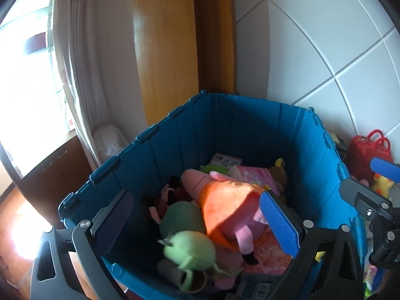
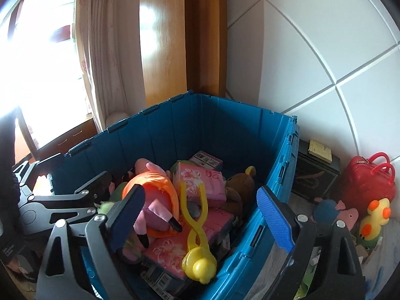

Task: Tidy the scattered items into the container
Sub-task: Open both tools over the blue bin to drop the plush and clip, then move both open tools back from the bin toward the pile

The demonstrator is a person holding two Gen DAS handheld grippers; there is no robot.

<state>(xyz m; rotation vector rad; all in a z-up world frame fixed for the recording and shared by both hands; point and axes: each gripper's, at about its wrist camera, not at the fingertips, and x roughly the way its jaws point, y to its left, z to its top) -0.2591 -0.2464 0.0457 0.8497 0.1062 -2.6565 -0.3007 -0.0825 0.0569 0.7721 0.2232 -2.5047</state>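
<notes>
The left gripper [image 1: 197, 222] is hanging over the big blue box [image 1: 250, 130]. Its two fingers are standing wide apart and nothing is sitting between them. Right under it and a little ahead, a green soft toy [image 1: 191, 252] is lying on the pile inside the box. Just past that toy, a pink pig toy in an orange dress [image 1: 225, 205] is lying on its side. It is resting on pink packs with flowers on them [image 1: 265, 252]. The green toy looks blurry.

The right gripper [image 2: 202, 217] is also hanging over the blue box [image 2: 225, 125], nearer the box's right wall. Its fingers are spread wide too, and they are holding nothing. Under it, between the fingers, a yellow plastic tong toy [image 2: 197, 237] is lying on the pink flower packs [image 2: 165, 250]. The pig in the orange dress [image 2: 152, 195] is lying just by the left finger. A brown soft toy [image 2: 240, 185] is sitting further ahead, near the right wall of the box.

Some things are sitting outside the box, off to the right of the right gripper. A small blue and pink soft toy [image 2: 335, 211] is lying on the floor. A yellow and orange duck toy [image 2: 375, 218] is sitting just beside it. A red bag [image 2: 367, 180] is standing behind them by the white tiled wall [image 2: 325, 50]. A black box [image 2: 315, 172] is standing between the red bag and the blue box.
</notes>
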